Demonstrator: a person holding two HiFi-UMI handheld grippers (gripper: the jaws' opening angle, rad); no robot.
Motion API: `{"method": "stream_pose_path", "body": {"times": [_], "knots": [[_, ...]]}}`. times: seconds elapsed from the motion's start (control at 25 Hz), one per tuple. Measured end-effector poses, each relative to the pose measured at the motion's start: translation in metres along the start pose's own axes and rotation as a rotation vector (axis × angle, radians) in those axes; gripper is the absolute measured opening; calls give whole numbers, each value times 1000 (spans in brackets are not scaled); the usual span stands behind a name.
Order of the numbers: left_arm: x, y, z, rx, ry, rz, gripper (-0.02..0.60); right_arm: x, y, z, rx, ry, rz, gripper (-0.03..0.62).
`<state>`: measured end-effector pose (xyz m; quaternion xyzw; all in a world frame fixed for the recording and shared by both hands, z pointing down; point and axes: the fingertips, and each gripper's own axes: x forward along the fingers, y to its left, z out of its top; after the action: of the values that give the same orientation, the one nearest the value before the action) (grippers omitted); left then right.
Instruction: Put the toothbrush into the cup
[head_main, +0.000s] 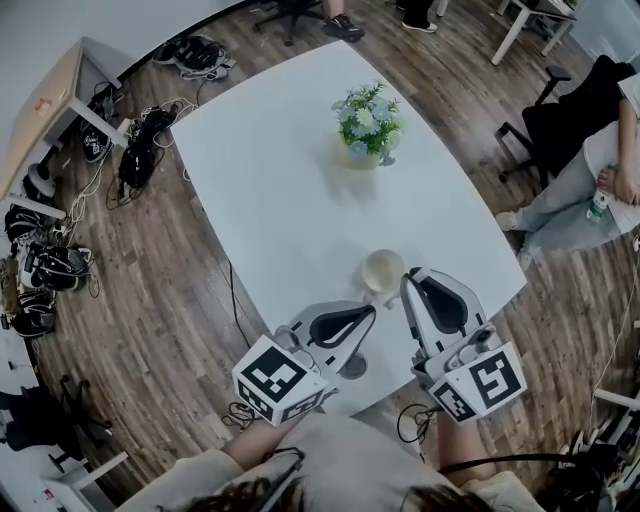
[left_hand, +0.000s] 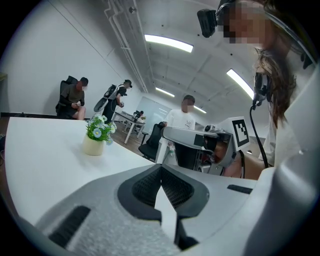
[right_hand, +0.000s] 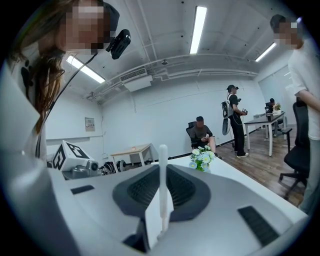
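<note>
A pale round cup (head_main: 381, 271) stands on the white table (head_main: 280, 170) near its front edge. My right gripper (head_main: 411, 279) is just right of the cup, its tips by the rim. In the right gripper view it (right_hand: 162, 169) is shut on a thin white toothbrush (right_hand: 162, 180), whose handle sticks up between the jaws. The brush does not show in the head view. My left gripper (head_main: 368, 312) lies low in front of the cup, pointing right toward the other gripper. Its jaws (left_hand: 161, 171) are shut with nothing visible between them.
A small pot of blue and white flowers (head_main: 368, 128) stands further back on the table. Several people sit or stand around the room, one seated at the right (head_main: 600, 170). Office chairs (head_main: 540, 120), desks and cables on the floor surround the table.
</note>
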<state>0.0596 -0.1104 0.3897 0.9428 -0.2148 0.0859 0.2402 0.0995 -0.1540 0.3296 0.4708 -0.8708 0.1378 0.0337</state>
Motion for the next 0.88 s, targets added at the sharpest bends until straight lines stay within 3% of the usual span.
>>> {"method": "stream_pose_path", "body": {"times": [0.88], "knots": [[22,19,0,-41,4,31,6,43,-32,-23,-12,39,40,51]]}}
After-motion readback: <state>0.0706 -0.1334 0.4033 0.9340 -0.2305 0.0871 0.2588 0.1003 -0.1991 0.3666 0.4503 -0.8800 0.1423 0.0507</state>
